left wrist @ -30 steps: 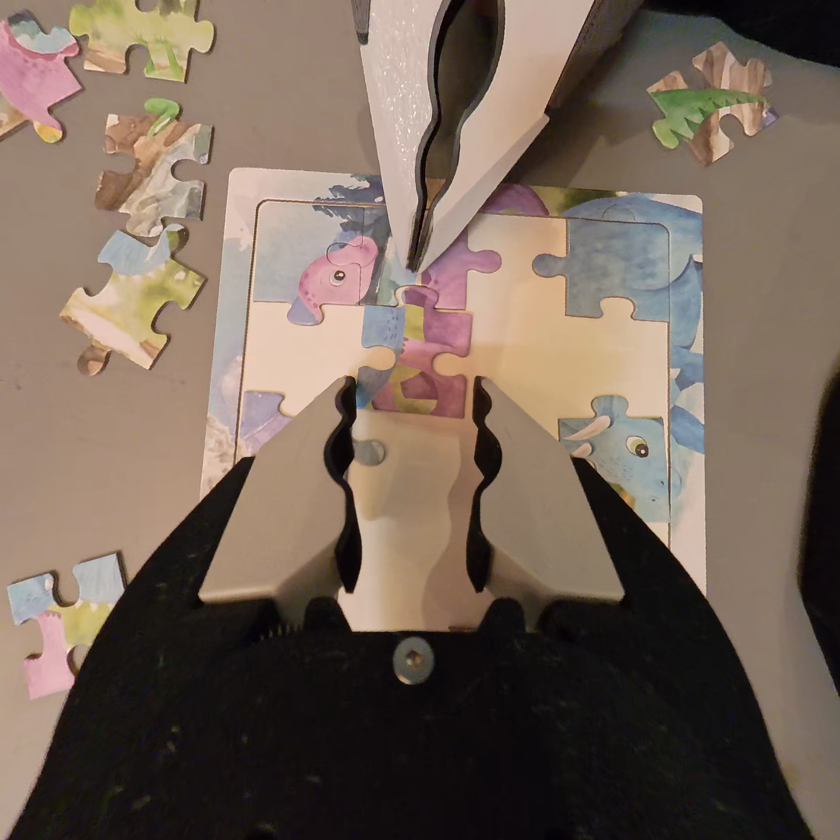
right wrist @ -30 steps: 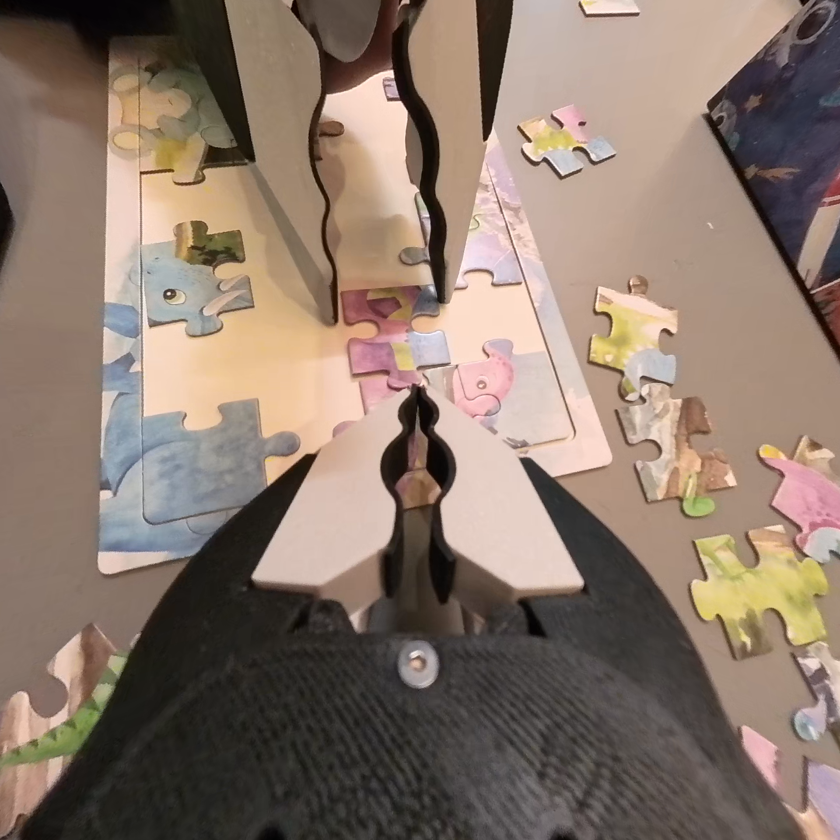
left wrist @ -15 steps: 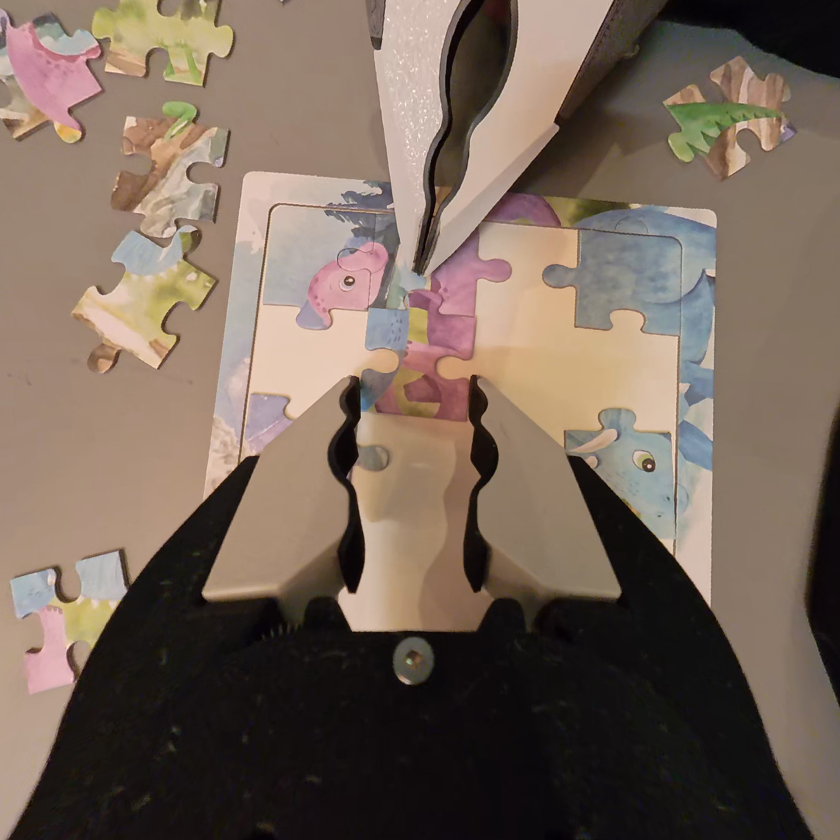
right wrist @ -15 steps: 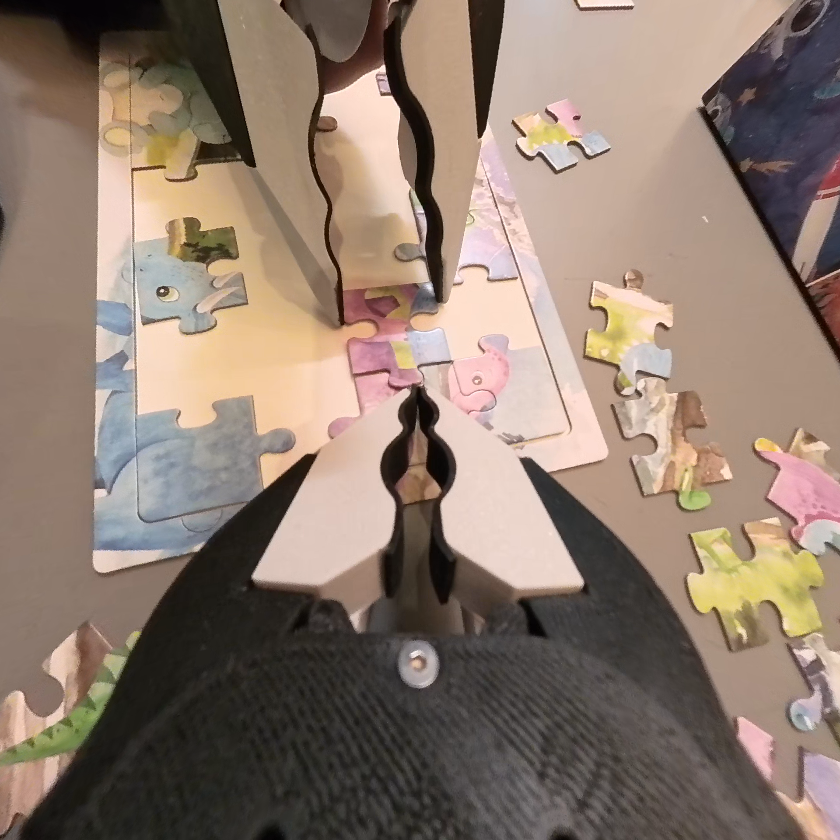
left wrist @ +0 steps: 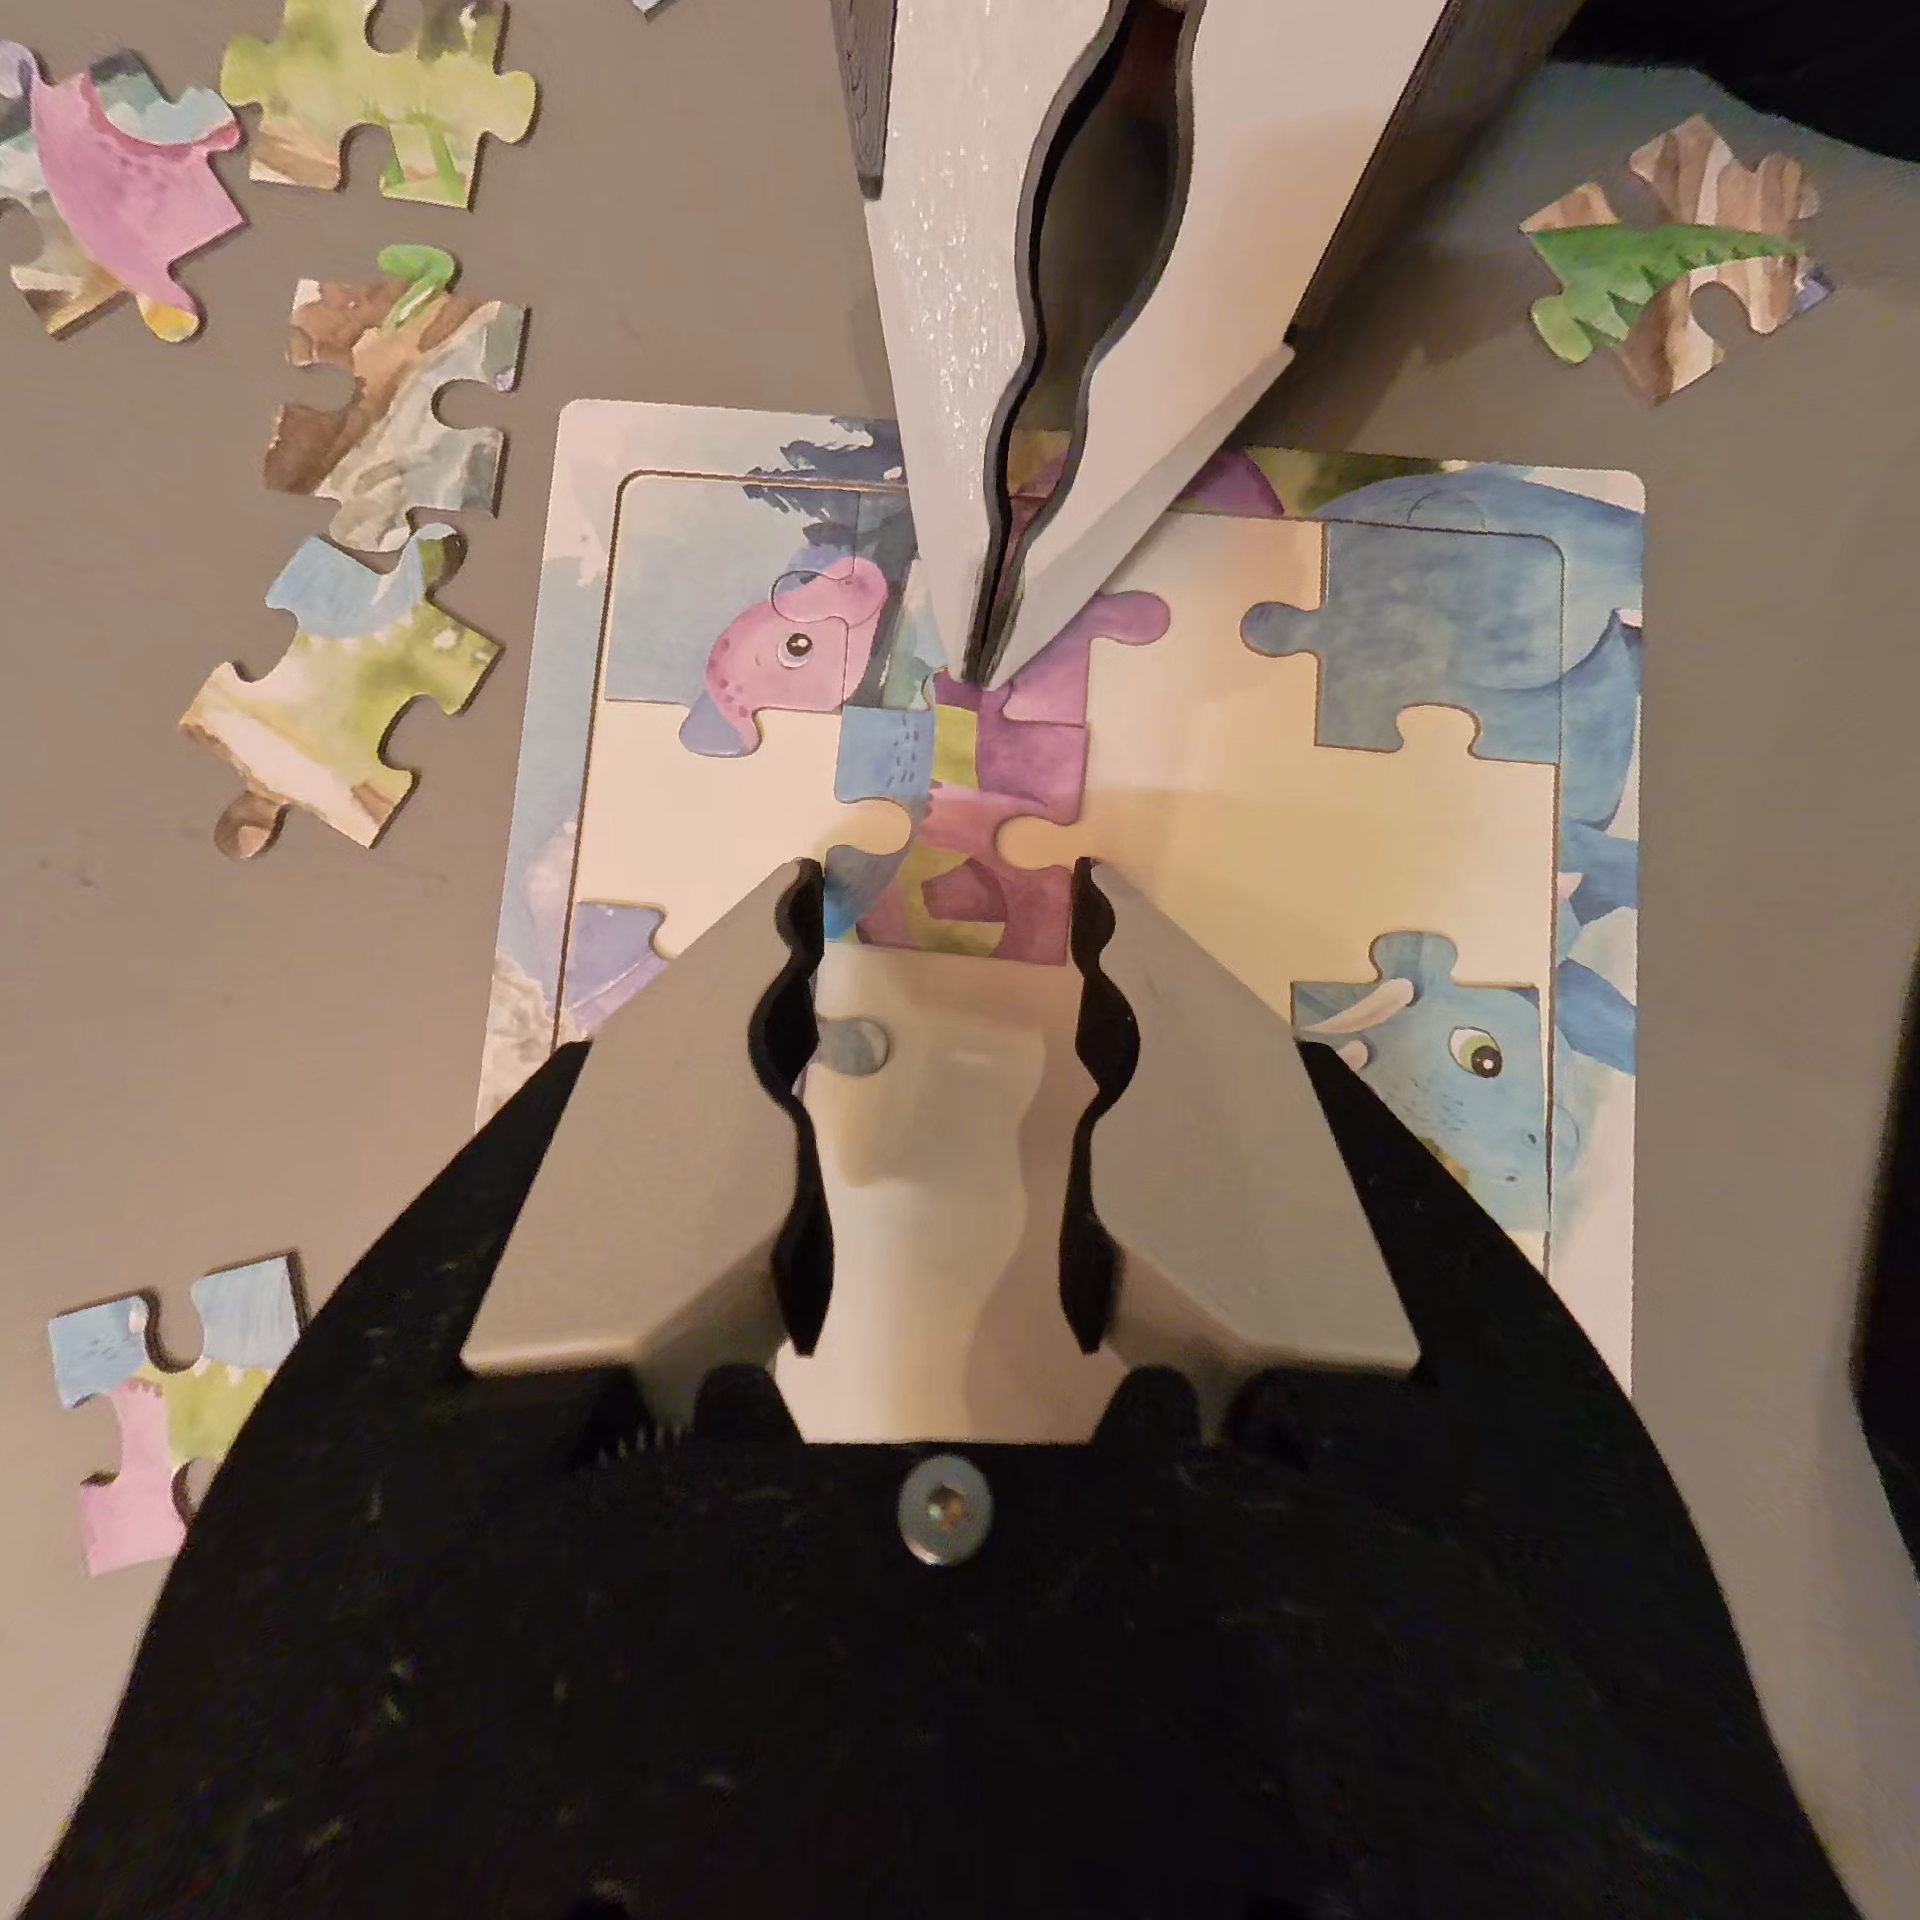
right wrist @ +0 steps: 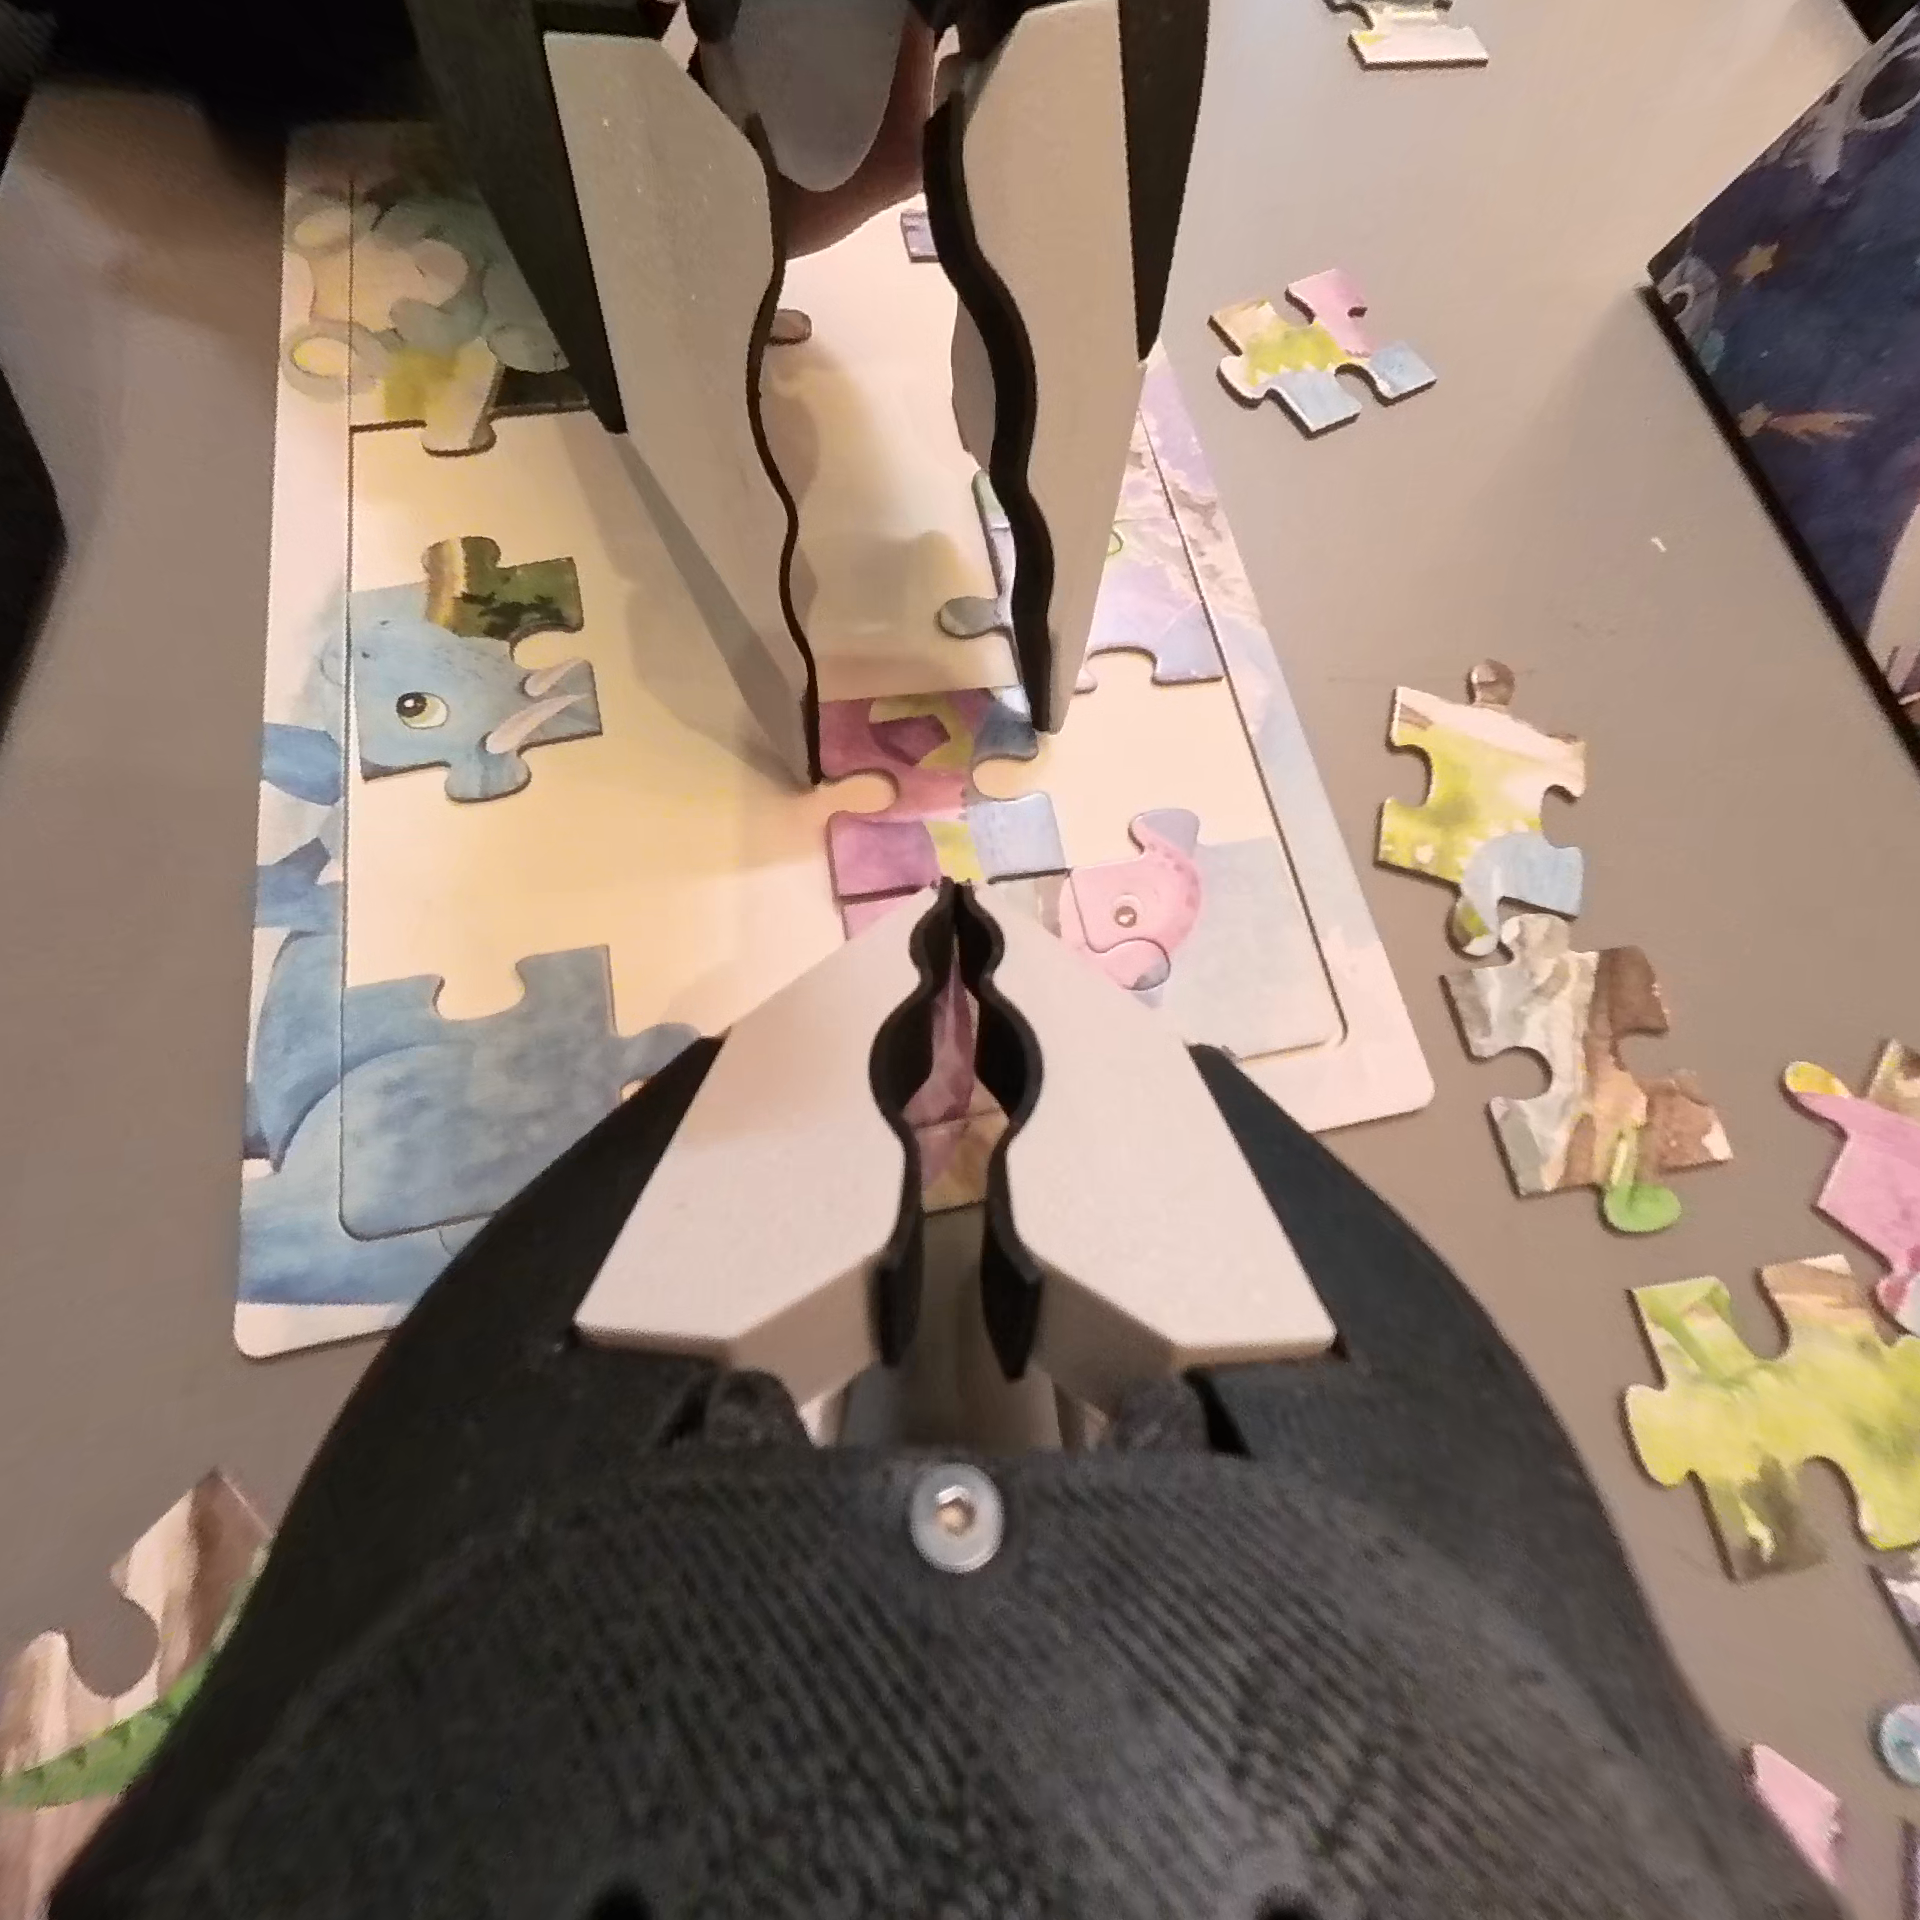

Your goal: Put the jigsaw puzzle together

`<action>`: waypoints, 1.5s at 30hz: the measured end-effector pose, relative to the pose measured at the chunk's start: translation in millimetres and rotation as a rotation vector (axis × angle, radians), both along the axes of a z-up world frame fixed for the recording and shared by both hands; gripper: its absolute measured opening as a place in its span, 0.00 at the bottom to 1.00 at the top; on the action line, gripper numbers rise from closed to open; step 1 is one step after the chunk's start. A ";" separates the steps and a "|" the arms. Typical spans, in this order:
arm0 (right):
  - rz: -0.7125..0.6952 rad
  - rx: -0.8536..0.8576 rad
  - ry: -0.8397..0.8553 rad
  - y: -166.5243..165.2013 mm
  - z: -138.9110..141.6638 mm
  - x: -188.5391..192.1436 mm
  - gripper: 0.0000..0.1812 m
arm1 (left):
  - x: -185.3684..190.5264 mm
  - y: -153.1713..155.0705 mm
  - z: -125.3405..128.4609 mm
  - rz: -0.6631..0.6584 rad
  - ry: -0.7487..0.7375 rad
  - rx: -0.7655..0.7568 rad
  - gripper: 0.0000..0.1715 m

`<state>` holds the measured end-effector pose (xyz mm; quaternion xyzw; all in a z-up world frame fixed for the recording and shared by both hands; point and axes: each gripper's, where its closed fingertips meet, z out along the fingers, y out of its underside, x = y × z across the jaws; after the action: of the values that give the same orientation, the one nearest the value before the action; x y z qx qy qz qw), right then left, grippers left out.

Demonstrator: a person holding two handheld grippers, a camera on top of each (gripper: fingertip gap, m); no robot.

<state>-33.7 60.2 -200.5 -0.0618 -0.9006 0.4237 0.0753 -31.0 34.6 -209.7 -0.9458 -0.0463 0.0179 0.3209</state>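
Pressing down with its jaws clenched together, the right gripper (right wrist: 956,883) sets its tips on the upper knob of the purple piece (left wrist: 977,821) in the middle of the puzzle tray (left wrist: 540,810), where that knob meets the piece above it; nothing shows clamped between the tips, so it works as a pusher. Opposite it, the left gripper (left wrist: 948,871) stands spread wide, its fingertips (left wrist: 795,883) just at the lower corners of the same piece, one on either side, bracing it or ready to nudge it; whether they touch the card I cannot tell. The step in hand looks like seating this middle piece into its neighbours. Around it the tray holds the pink dinosaur head (left wrist: 795,649) at one top corner, a blue body piece (left wrist: 1444,634) at the other and the blue horned head (left wrist: 1444,1070) lower down, with much cream backing bare. Loose pieces lie on the grey table (left wrist: 208,1039) well apart from the tray, among them a green and white piece (left wrist: 343,686) and a brown piece with a green dinosaur (left wrist: 1673,260). Next comes, I judge, a firm push until the knob sits flush, then lifting off and fetching a loose piece. Against the earlier frames the purple piece sits squarer and tighter to its upper neighbour, and both views have shifted slightly
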 end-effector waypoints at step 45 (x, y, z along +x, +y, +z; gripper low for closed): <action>-0.056 0.012 -0.012 2.0 -4.1 -8.7 0.00 | 1.4 6.9 5.9 0.024 -0.053 0.071 0.12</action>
<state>-42.4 62.3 -204.6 -0.0891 -0.9015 0.4154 0.0821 -29.5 41.5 -203.8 -0.9333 -0.0665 -0.0048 0.3528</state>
